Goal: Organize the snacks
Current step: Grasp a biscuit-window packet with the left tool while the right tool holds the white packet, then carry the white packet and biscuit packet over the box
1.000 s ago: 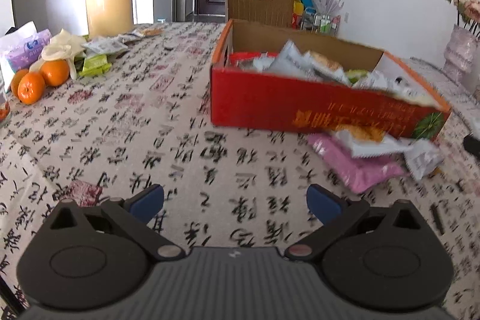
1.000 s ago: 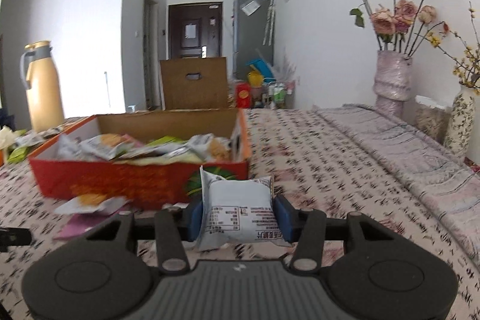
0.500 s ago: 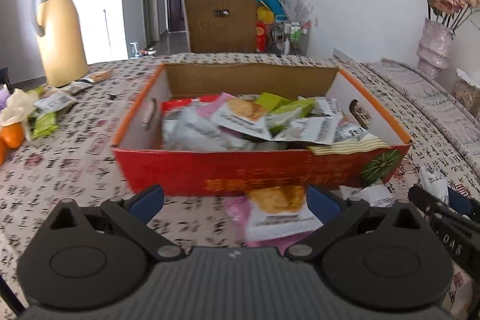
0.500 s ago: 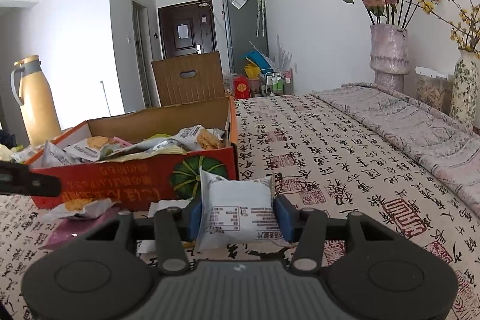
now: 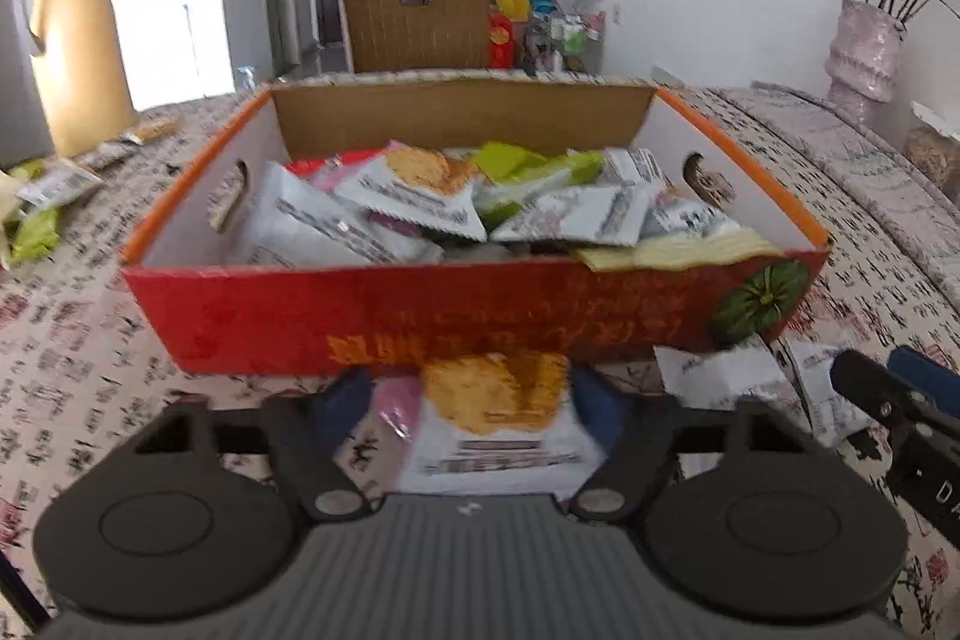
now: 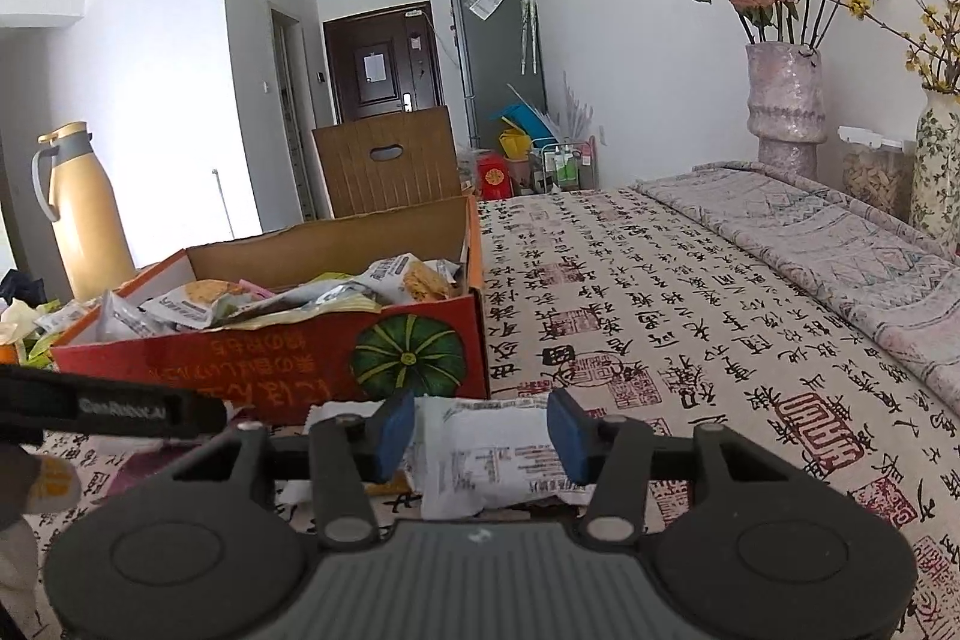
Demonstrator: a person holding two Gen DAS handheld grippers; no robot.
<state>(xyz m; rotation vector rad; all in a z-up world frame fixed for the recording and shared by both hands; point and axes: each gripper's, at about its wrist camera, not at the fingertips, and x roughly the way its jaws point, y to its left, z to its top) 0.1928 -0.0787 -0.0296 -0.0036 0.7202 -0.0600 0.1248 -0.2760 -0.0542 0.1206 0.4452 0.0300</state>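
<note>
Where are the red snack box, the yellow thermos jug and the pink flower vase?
red snack box point(image 5: 372, 316): left wrist view, on its red front wall.
yellow thermos jug point(image 6: 84, 226): right wrist view, on its body.
pink flower vase point(image 6: 783, 100): right wrist view, on its body.

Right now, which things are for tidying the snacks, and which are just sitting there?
For the job:
- red cardboard box, full of snack packets
- orange-and-white snack packet between the left tongs, which have just been closing
- white snack packet in the right tongs
- pink packet

Just lying about:
- yellow thermos jug
- pink vase of roses
- brown chair
</note>
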